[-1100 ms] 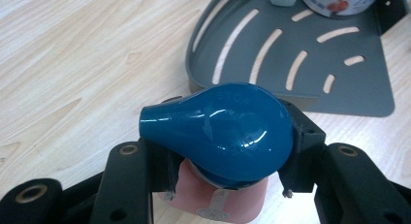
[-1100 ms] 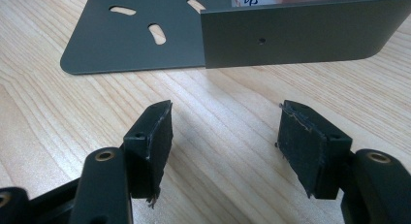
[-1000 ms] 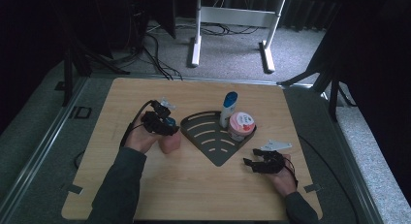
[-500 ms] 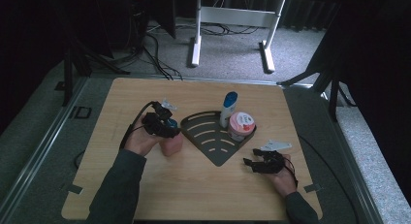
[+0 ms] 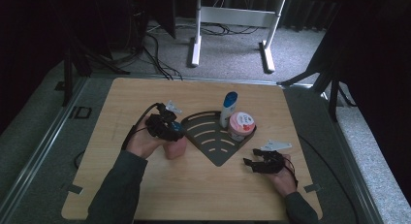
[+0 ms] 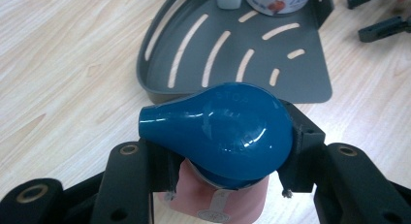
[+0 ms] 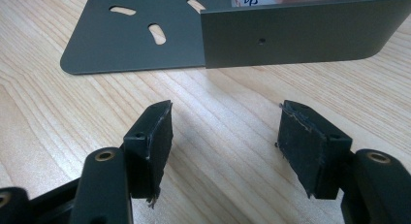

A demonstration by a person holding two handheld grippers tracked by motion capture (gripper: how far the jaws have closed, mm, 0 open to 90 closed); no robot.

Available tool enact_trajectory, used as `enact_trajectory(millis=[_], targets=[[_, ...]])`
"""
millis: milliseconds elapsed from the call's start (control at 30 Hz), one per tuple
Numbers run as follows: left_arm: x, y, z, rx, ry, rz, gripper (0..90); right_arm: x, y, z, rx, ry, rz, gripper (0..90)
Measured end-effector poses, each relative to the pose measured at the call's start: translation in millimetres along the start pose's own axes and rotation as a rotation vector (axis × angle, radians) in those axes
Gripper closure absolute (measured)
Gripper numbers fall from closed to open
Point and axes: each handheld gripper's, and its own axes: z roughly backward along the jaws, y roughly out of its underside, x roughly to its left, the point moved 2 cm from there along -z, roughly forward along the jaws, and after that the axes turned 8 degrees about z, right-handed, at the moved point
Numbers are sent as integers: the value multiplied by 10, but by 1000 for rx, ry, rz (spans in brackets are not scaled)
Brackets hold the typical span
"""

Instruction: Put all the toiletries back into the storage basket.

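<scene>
My left gripper (image 6: pixel 228 185) was clamped on a pink bottle (image 6: pixel 218 200) just under its blue cap (image 6: pixel 220 132), holding it upright on the wooden table (image 5: pixel 145 195) just left of the grey corner rack (image 5: pixel 213 141). Inside that rack stood a white bottle with a blue cap (image 5: pixel 228 108) and a pink-lidded jar (image 5: pixel 240 125), touching each other. My right gripper (image 7: pixel 225 151) rested near the rack's right wall, its jaws apart with nothing between them.
</scene>
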Motion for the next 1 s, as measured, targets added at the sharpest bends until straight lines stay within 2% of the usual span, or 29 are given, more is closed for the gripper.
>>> enact_trajectory(millis=[233, 300, 633, 900, 1000], targets=[[-126, -10, 11, -16, -1, -47, 507, 0, 0, 1, 0, -1, -1, 370], [-171, -27, 16, -7, 27, -49, 507, 0, 0, 0, 0, 0, 0, 370], [-354, -67, -39, -3, 106, -83, 508, 1, 0, 0, 1, 0, -2, 370], [-455, -106, -89, 2, 143, -101, 509, 0, 0, 0, 1, 0, 2, 370], [-522, -136, -115, 8, 157, -121, 509, -1, 0, 1, 1, -1, 2, 369]])
